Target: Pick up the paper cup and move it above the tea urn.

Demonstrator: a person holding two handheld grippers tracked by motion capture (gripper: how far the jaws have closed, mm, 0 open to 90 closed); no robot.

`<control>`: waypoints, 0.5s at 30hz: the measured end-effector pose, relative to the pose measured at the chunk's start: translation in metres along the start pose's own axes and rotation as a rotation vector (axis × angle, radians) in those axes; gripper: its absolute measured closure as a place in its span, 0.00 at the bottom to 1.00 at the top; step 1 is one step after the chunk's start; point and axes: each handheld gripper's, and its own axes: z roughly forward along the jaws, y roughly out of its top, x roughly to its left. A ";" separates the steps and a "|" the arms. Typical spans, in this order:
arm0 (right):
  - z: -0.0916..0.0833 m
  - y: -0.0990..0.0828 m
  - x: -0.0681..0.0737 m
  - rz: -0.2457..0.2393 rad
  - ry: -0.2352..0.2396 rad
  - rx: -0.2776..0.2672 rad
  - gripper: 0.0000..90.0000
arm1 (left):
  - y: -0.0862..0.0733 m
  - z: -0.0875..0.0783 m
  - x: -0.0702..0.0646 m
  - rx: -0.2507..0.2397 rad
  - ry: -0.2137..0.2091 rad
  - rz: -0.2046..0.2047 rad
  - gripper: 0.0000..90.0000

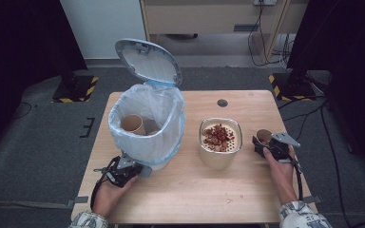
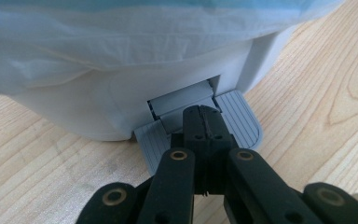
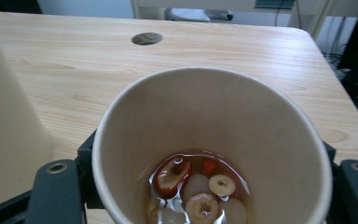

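Nearest the high camera, the person's two forearms come in from the bottom edge, patterned sleeves at the wrists, both hands low over the wooden table [image 1: 190,190].

The left hand rests near the front left of the table and points the left gripper [image 1: 132,167] forward at the base of the pedal bin [image 1: 147,118]. In the left gripper view its black jaws are clenched tip against tip with nothing between them, and they lie on the grey ribbed pedal [image 2: 242,119] at the foot of the bin. The bin's lid [image 1: 148,61] stands tilted up and back.

The right hand lies at the right edge of the table, forearm angled slightly inward, holding the right gripper [image 1: 266,142] roughly level. Its jaws grasp a paper cup [image 3: 209,140], one on each side of the cup wall.

The bin is the largest thing: white, lined with a pale blue-edged bag, and a brown paper cup in the bin [image 1: 133,124] stands inside it. Beside it, at mid-table, a cream strainer pot [image 1: 220,142] holds a heap of reddish dried fruit slices. The held paper cup stands upright, well right of the pot, tan inside and out, with a shallow pool of clear liquid and a few fruit pieces [image 3: 193,186]: red date slices, pale rings, white lumps. A small round grommet [image 1: 222,102] sits in the far tabletop.
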 end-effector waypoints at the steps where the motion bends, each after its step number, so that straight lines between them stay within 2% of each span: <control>1: 0.000 0.000 0.000 0.000 0.013 0.001 0.31 | 0.000 0.000 0.000 0.000 0.000 0.000 1.00; 9: 0.000 0.001 -0.002 -0.007 0.046 0.002 0.31 | 0.000 0.000 0.000 0.000 -0.001 -0.001 1.00; 15: -0.002 0.003 0.000 -0.036 0.057 -0.014 0.31 | 0.000 0.000 0.000 0.001 0.000 -0.001 1.00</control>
